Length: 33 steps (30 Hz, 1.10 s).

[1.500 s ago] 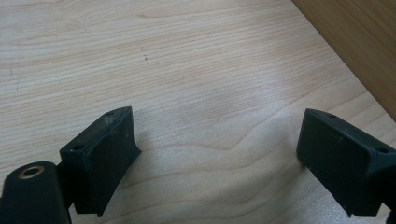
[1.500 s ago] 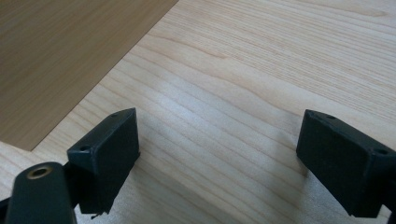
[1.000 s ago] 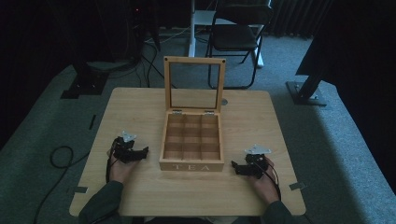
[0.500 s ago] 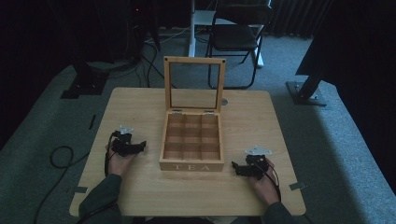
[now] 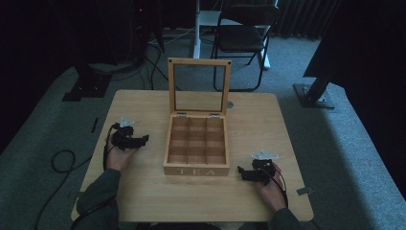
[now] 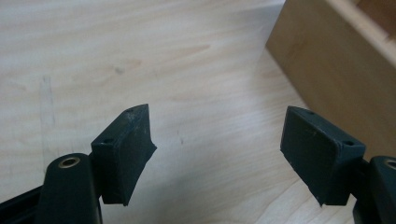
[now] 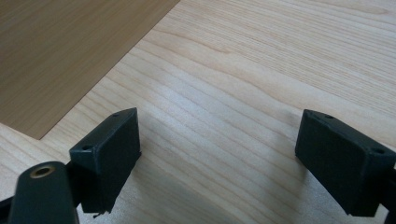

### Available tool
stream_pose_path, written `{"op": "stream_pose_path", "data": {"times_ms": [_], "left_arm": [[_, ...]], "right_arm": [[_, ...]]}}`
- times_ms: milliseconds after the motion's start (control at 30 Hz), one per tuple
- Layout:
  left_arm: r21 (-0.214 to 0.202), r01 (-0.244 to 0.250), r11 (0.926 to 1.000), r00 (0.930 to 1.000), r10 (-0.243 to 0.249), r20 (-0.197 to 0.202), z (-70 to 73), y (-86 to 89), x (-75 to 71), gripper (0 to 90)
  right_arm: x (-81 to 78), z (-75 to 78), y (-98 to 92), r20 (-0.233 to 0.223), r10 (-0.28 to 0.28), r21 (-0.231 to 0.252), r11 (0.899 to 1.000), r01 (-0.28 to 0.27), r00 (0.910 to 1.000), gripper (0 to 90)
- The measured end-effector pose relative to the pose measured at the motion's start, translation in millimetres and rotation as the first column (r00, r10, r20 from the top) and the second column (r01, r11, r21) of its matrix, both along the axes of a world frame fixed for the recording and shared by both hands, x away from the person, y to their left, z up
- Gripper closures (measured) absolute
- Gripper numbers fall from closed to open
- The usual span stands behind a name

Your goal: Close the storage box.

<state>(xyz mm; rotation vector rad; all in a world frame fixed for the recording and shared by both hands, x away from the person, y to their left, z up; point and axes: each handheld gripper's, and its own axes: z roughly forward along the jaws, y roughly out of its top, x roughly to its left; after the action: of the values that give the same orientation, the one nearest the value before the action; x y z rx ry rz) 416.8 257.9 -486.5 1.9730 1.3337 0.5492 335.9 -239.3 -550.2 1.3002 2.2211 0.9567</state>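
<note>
The wooden tea box (image 5: 197, 143) is sitting at the middle of the table (image 5: 268, 120), its glass-paned lid (image 5: 198, 86) standing upright at the box's far edge, the nine compartments inside appearing empty.

The left gripper (image 5: 141, 139) is hovering just to the left of the box, level with the middle of its left wall, jaws pointing toward that wall. In the left gripper view the box wall (image 6: 336, 74) is lying ahead and to the right of the gripper (image 6: 217, 140). Its jaws have just been closing partway; they are standing apart with nothing but bare table between them.

The right gripper (image 5: 242, 172) is resting on the table just right of the box's front right corner, jaws aimed at that corner. In the right gripper view (image 7: 217, 154) its jaws are spread wide and empty, with the box's side (image 7: 70, 51) ahead and to the left.

Judgement: both grippers are flanking the box, neither touching it. The lid's long edge is running left to right across the box, hinged at the far side. The left gripper is the nearer to the hinge end, so any reach for the lid is likely falling to it, going forward and up past the box wall.
</note>
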Motion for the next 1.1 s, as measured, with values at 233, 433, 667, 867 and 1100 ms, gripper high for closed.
{"op": "stream_pose_path", "data": {"times_ms": [233, 433, 667, 867, 1100], "left_arm": [[0.000, 0.028, 0.9996, 0.9983, -0.028, 0.050, 28.2, -2.6, 10.4, 24.8], [0.007, 0.054, 0.9985, 0.9958, -0.055, 0.073, 50.1, -8.8, 24.0, 24.8], [-0.005, 0.060, 0.9982, 0.9939, -0.060, 0.093, 69.0, -14.8, 38.6, 24.8], [-0.040, 0.065, 0.9971, 0.9923, -0.061, 0.108, 79.5, -17.1, 46.4, 24.7], [-0.064, 0.050, 0.9967, 0.9936, -0.043, 0.104, 84.3, -17.7, 56.2, 24.7]], "right_arm": [[-0.2, 0.0, 0.1, 0.000, -0.001, 0.001, 1.000, 0.001, 1.0000, 13.7], [0.2, 0.0, 0.2, 0.001, 0.000, -0.001, 1.000, 0.000, 1.0000, 13.7], [-0.2, 0.0, 0.6, 0.000, -0.005, 0.000, 1.000, 0.005, 1.0000, 13.6], [-1.6, 0.0, 0.7, 0.000, -0.002, 0.000, 1.000, 0.002, 1.0000, 13.6], [-3.5, 0.0, 0.9, 0.001, 0.002, 0.000, 1.000, -0.002, 1.0000, 13.7]]}}
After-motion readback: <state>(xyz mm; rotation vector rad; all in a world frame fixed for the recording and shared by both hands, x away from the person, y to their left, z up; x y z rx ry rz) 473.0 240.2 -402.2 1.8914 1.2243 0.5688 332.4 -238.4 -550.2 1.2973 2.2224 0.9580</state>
